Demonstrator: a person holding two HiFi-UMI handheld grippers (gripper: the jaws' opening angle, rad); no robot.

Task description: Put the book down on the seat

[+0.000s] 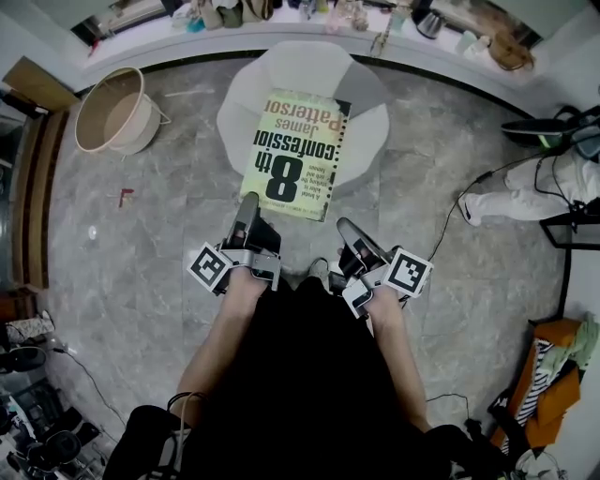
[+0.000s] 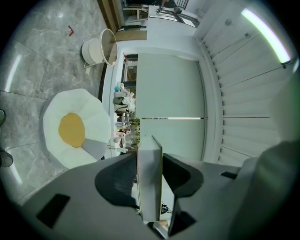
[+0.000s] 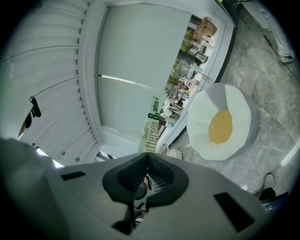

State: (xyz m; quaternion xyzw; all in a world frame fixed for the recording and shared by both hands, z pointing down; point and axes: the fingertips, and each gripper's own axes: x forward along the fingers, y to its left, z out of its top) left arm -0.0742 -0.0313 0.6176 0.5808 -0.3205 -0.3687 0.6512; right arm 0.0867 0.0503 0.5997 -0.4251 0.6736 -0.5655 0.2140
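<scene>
A pale green paperback book [image 1: 292,150] hangs level above the white, egg-shaped seat [image 1: 370,122], cover up. My left gripper [image 1: 247,208] is shut on the book's near edge; in the left gripper view the book [image 2: 150,183] stands edge-on between the dark pads [image 2: 117,180]. To the left in that view lies the seat [image 2: 56,112] with its yellow centre. My right gripper [image 1: 347,230] sits just off the book's near right corner, its jaws shut with nothing between them. In the right gripper view the book's spine [image 3: 151,126] shows beyond the closed tips [image 3: 147,157], and the seat [image 3: 239,112] lies to the right.
A round beige basket [image 1: 112,111] stands on the grey tiled floor to the left. A cluttered ledge [image 1: 281,14] runs along the far wall. A person in white trousers [image 1: 525,192] is at the right, with cables and an orange heap [image 1: 553,375] beyond.
</scene>
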